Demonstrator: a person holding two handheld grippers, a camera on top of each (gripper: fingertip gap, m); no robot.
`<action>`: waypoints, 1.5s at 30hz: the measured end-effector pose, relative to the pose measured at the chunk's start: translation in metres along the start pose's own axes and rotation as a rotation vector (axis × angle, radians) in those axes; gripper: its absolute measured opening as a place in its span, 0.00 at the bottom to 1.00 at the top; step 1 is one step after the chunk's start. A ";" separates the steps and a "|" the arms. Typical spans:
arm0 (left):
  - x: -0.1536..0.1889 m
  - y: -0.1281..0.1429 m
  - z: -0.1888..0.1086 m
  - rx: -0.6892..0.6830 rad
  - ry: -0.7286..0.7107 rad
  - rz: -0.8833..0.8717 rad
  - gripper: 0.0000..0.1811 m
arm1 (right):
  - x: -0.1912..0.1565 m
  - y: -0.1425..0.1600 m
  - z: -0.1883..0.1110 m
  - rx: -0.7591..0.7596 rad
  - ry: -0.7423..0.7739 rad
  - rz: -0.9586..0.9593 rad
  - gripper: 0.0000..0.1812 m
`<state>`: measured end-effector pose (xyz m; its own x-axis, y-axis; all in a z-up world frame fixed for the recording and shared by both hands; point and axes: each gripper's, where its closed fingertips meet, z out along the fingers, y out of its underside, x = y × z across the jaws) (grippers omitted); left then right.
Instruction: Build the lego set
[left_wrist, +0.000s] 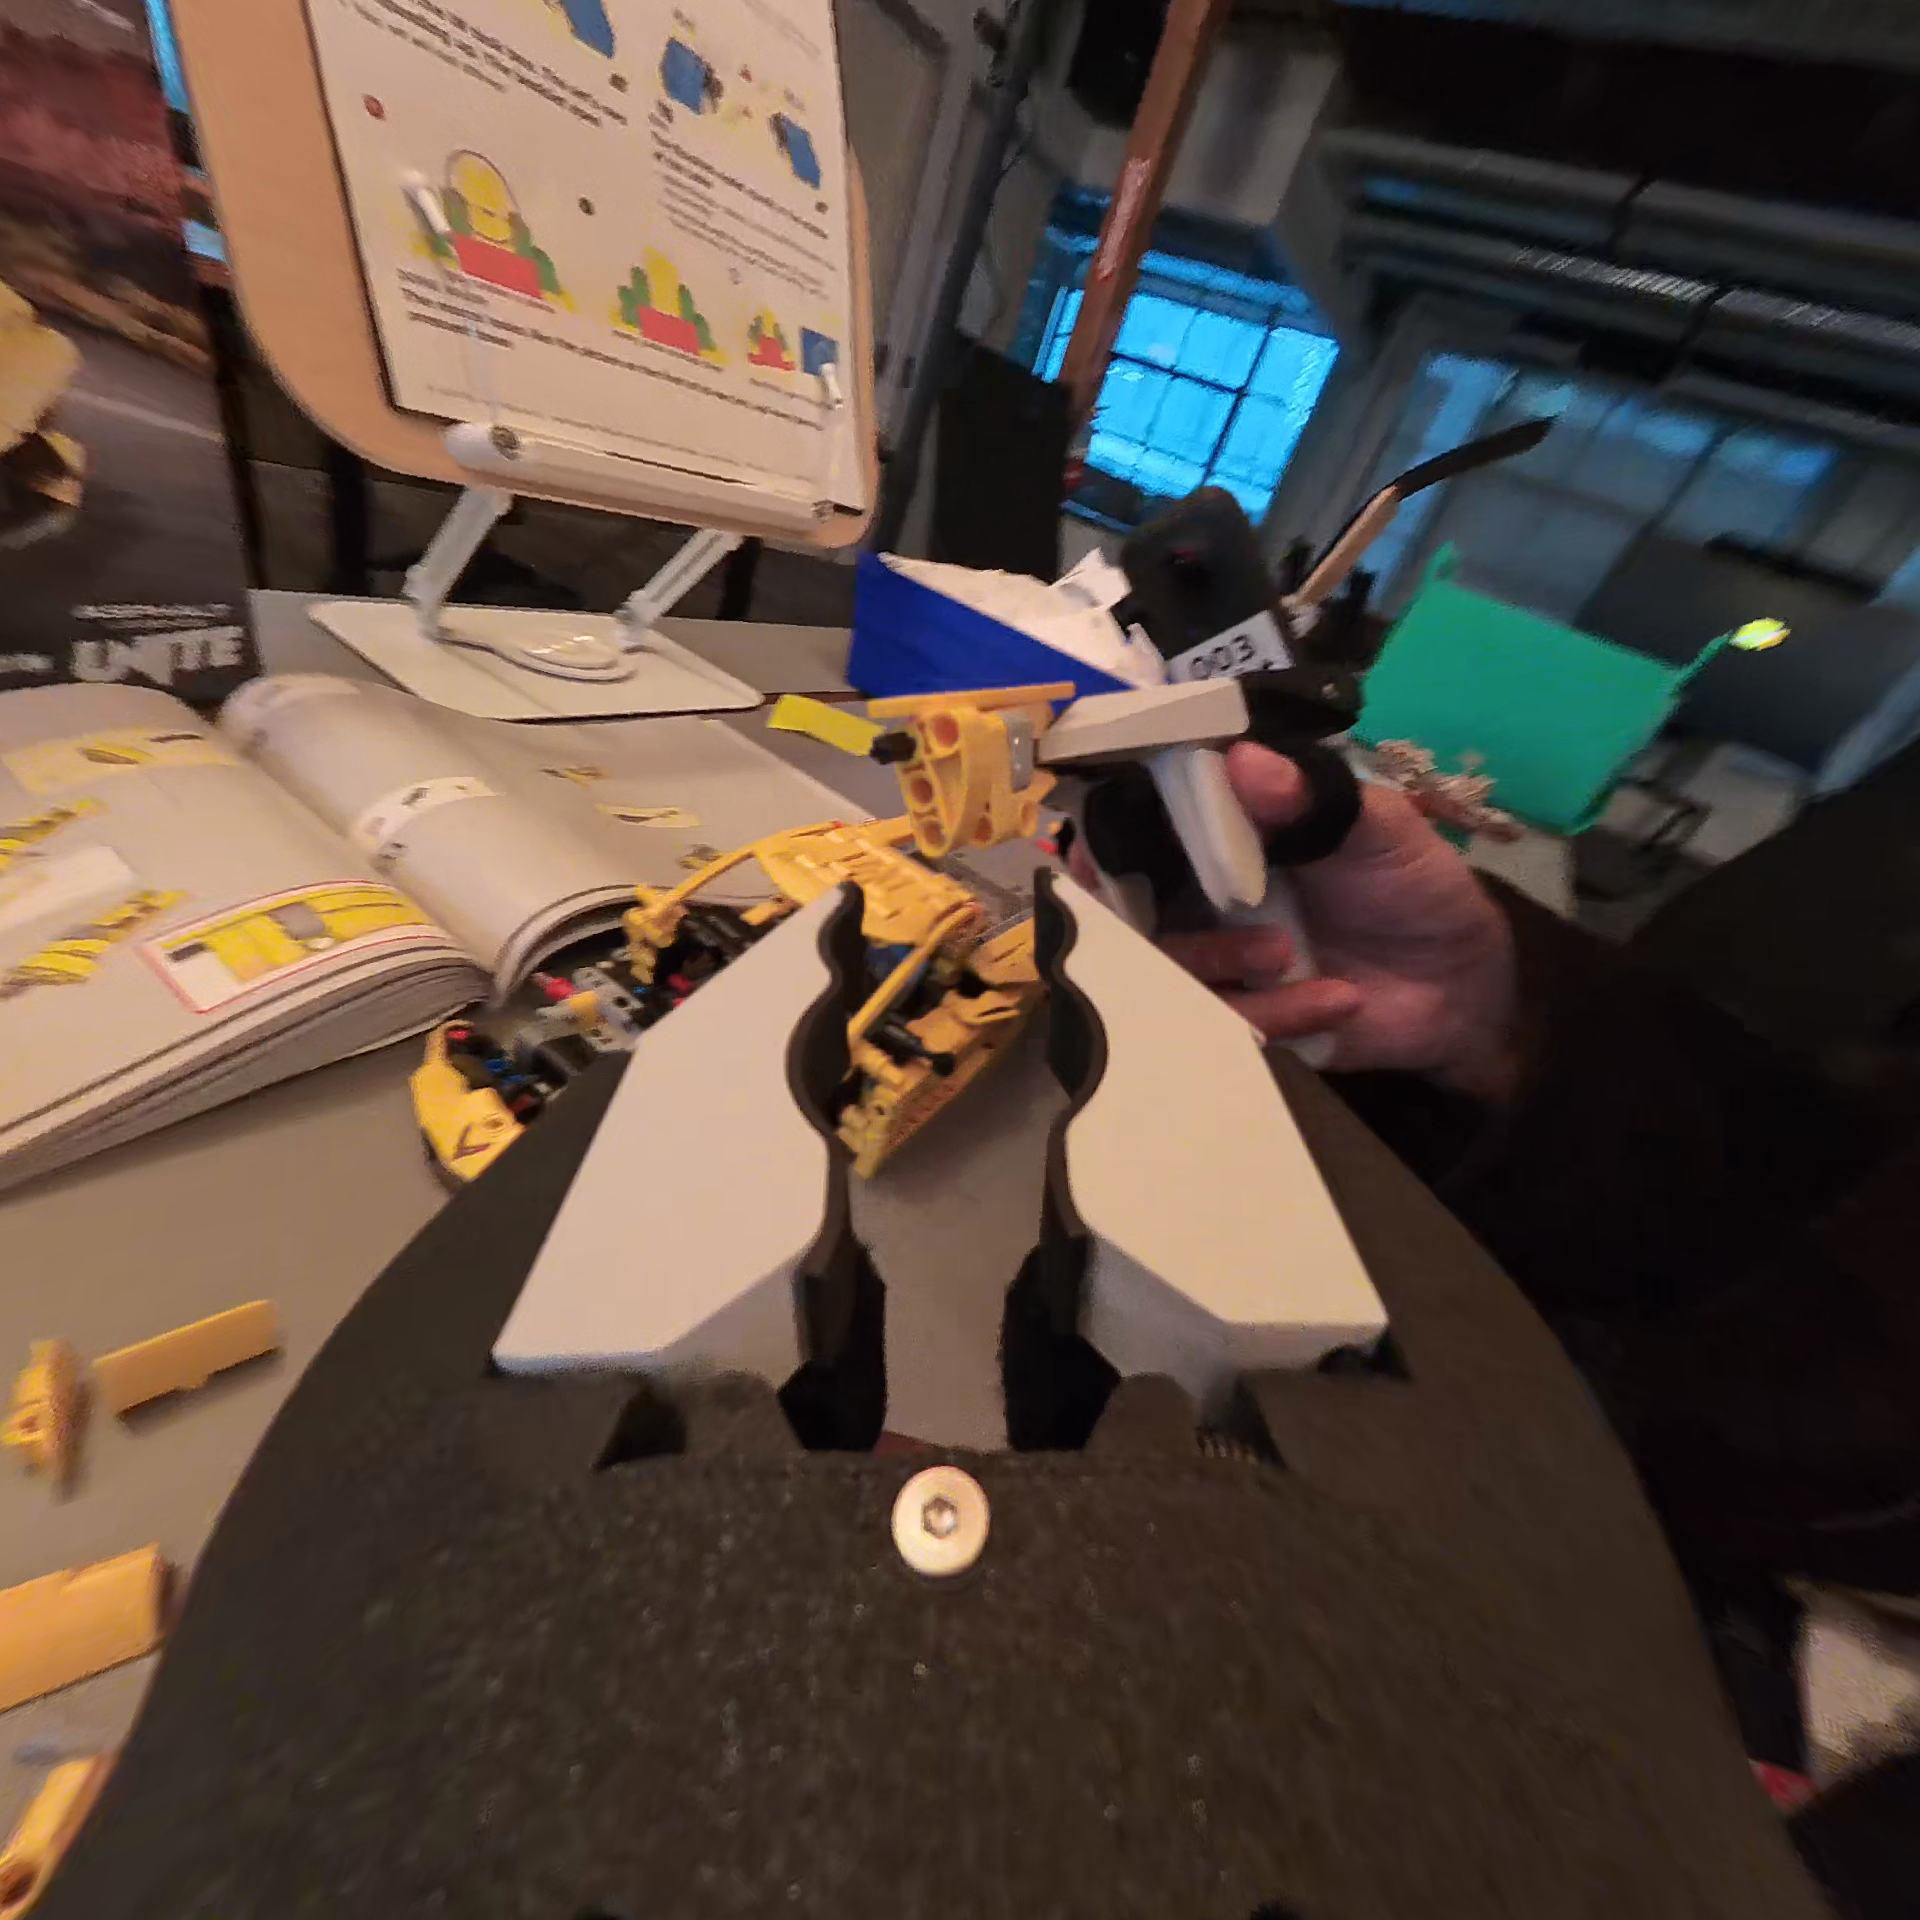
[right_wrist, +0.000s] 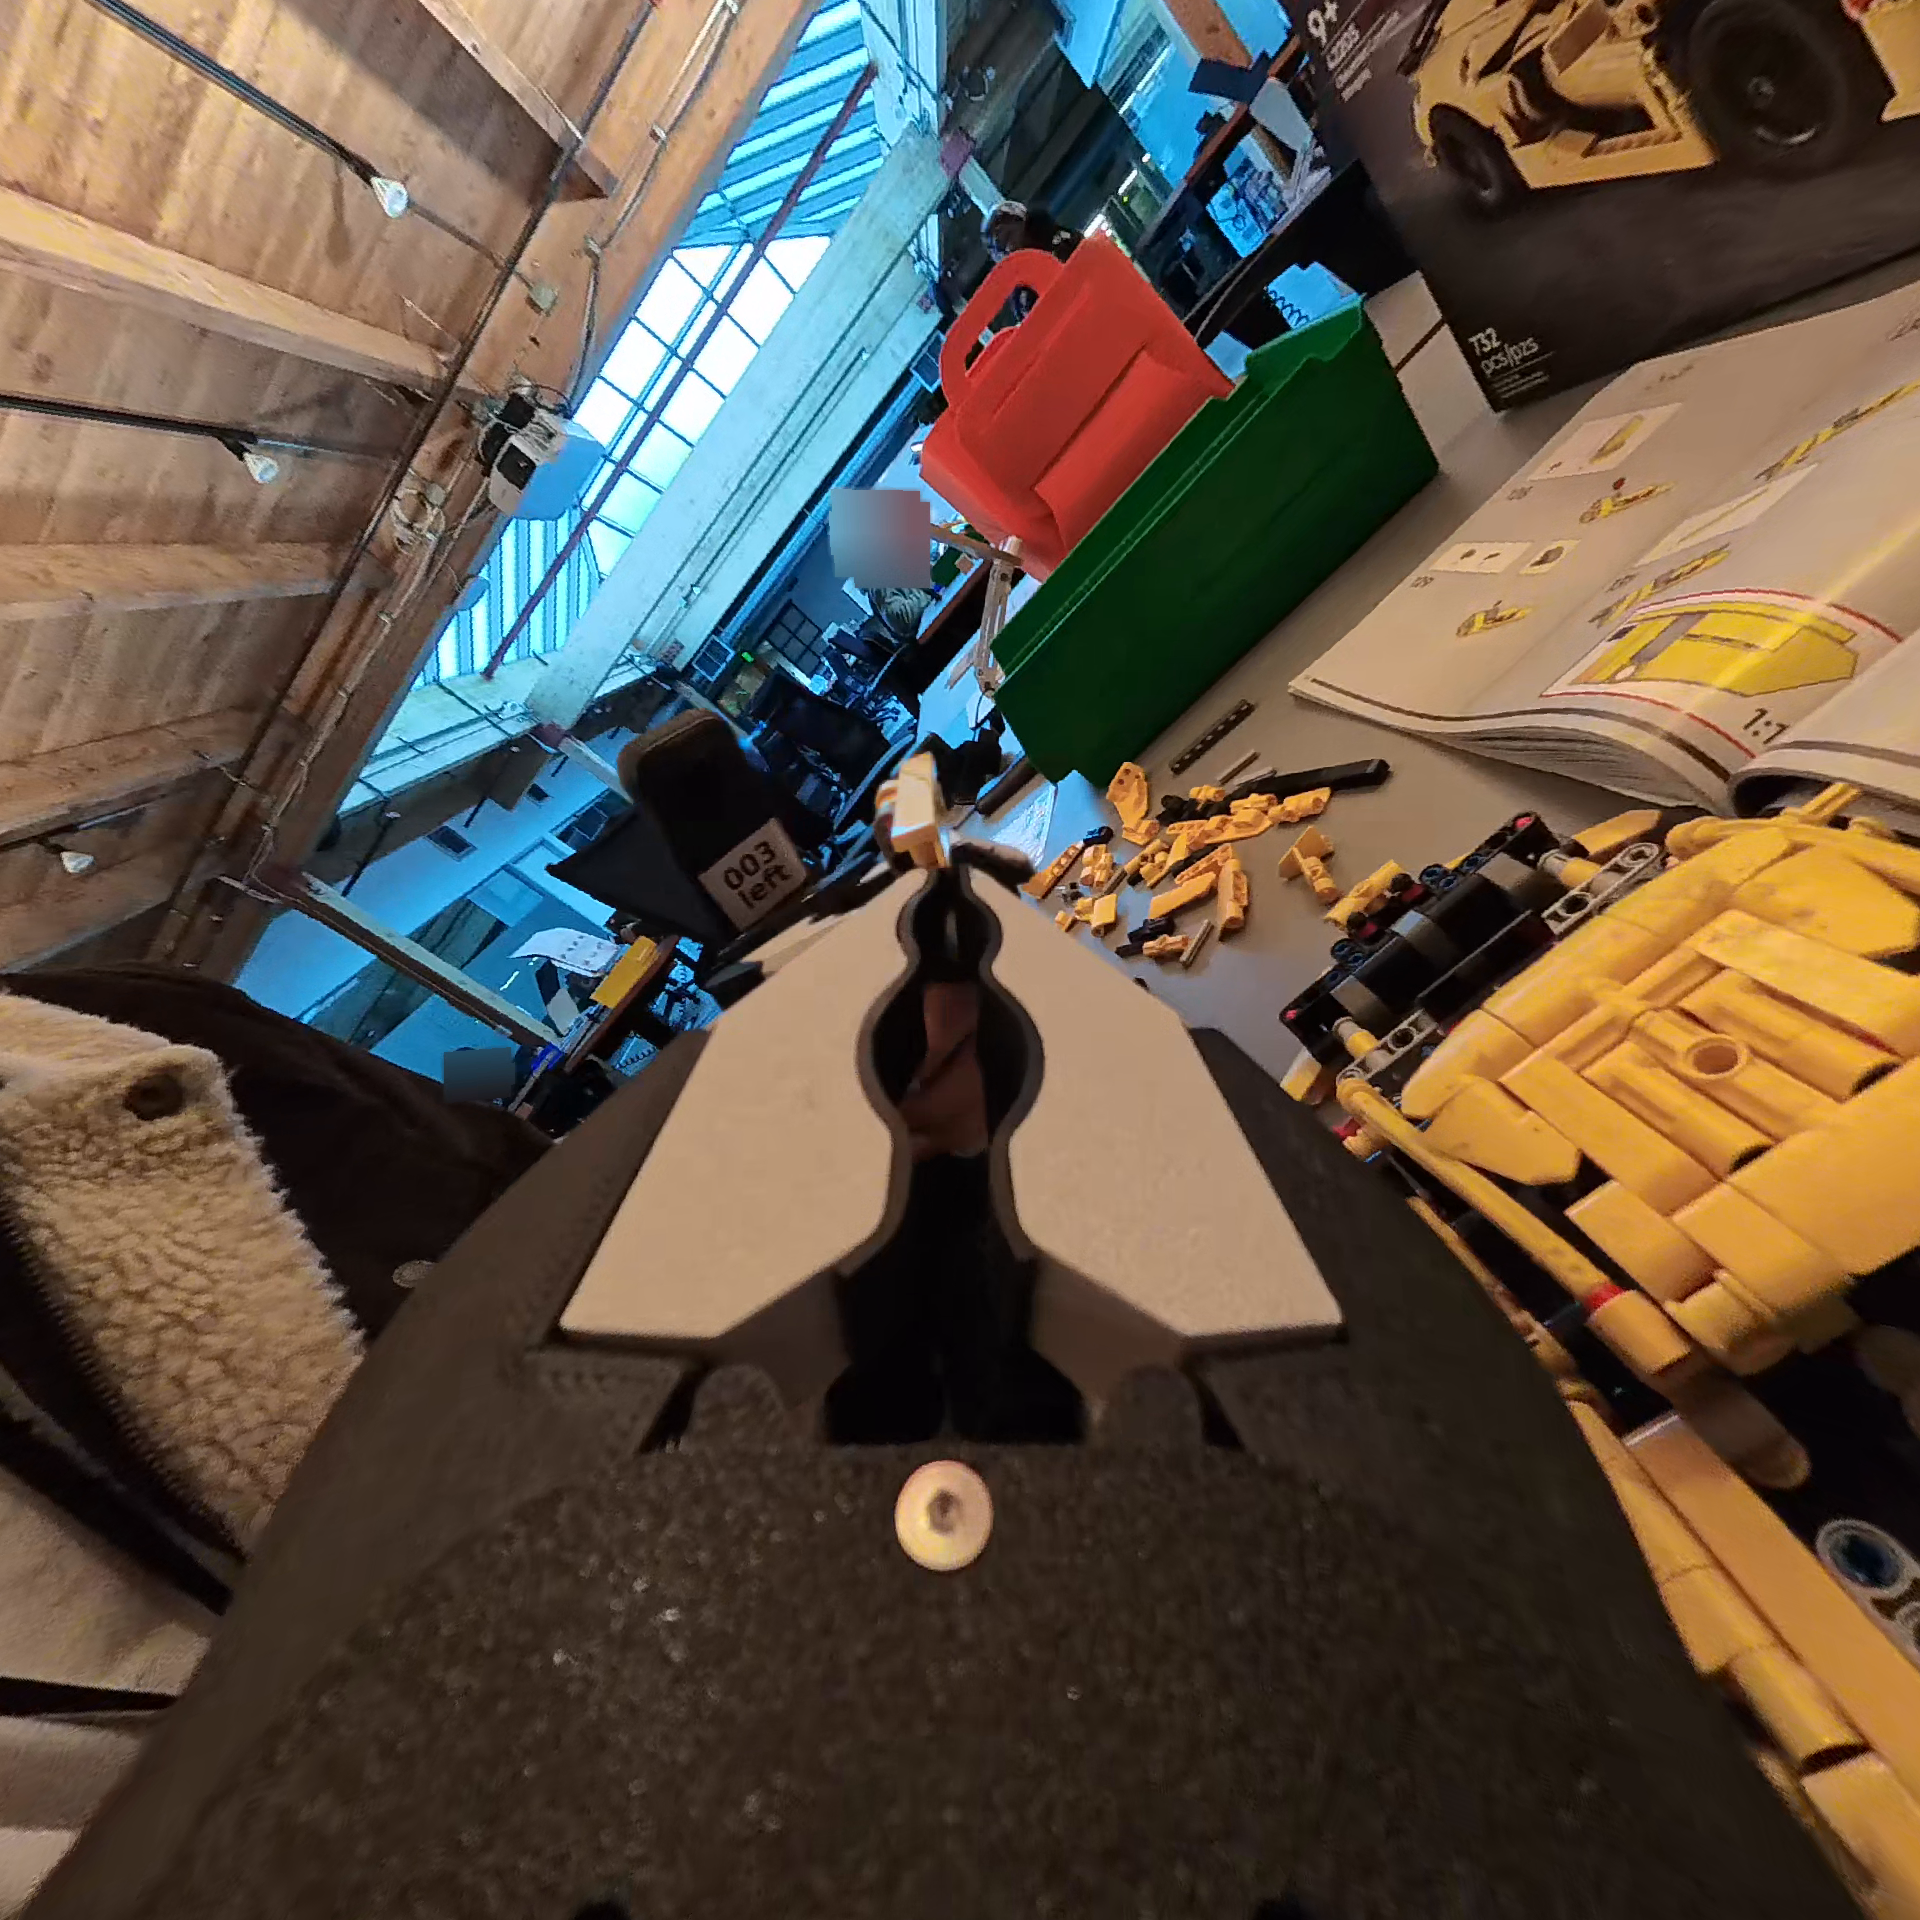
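Observation:
The yellow Lego car model (left_wrist: 914, 997) lies on the grey table, just beyond my left gripper (left_wrist: 945, 914), which is open with the car showing in the gap between its fingers. My right gripper (left_wrist: 1039, 750), held by a hand, is shut on a yellow Lego sub-assembly (left_wrist: 966, 779) and holds it just above the car. In the right wrist view the right gripper (right_wrist: 935, 883) is shut, with the yellow piece (right_wrist: 914, 821) sticking out past its tips. The car (right_wrist: 1662, 1091) fills that view's right side.
An open instruction booklet (left_wrist: 260, 883) lies left of the car, with a stand holding a sheet (left_wrist: 582, 239) behind it. Loose yellow parts (left_wrist: 177, 1351) lie at the front left, with several more in a pile (right_wrist: 1195, 862). A green bin (right_wrist: 1226, 561) and the set's box (right_wrist: 1610, 156) stand farther back. My two grippers' fingertips are within a few centimetres of each other.

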<state>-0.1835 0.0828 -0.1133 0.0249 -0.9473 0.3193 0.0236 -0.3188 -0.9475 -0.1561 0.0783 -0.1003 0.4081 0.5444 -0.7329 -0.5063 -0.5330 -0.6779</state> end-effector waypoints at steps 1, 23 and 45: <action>-0.003 0.001 0.001 -0.007 -0.033 0.017 0.18 | 0.002 0.001 0.001 0.001 0.011 0.002 0.00; -0.005 -0.015 -0.013 0.102 0.112 -0.293 0.14 | 0.006 0.017 0.005 -0.038 -0.020 0.108 0.00; -0.097 0.006 -0.028 -0.210 -0.150 -0.110 0.14 | 0.078 0.125 -0.062 -0.657 0.439 -0.242 0.00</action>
<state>-0.2141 0.1716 -0.1502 0.1818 -0.8964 0.4043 -0.1725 -0.4338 -0.8843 -0.1406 0.0139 -0.2456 0.7775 0.4629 -0.4256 0.1256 -0.7775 -0.6162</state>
